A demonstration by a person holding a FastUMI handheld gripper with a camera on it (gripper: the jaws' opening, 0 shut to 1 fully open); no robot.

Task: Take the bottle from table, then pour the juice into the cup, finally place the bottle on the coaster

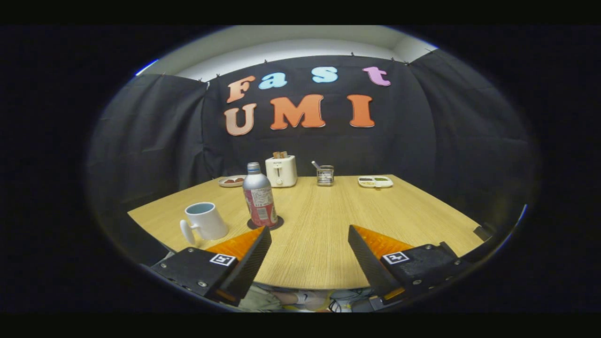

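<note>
Black cloth walls close in a wooden table (328, 220). On it the bottle (258, 197) stands upright on a dark round coaster (280, 224), just ahead of the left finger — a white cup (205, 222) sits just beside it, handle toward the camera. The gripper (310, 234) hangs over the table's near edge with its jaws spread wide, nothing between them. Along the far edge: a small plate (231, 180), a white toaster (281, 171), a glass jar (325, 175) and a divided tray (375, 181)
</note>
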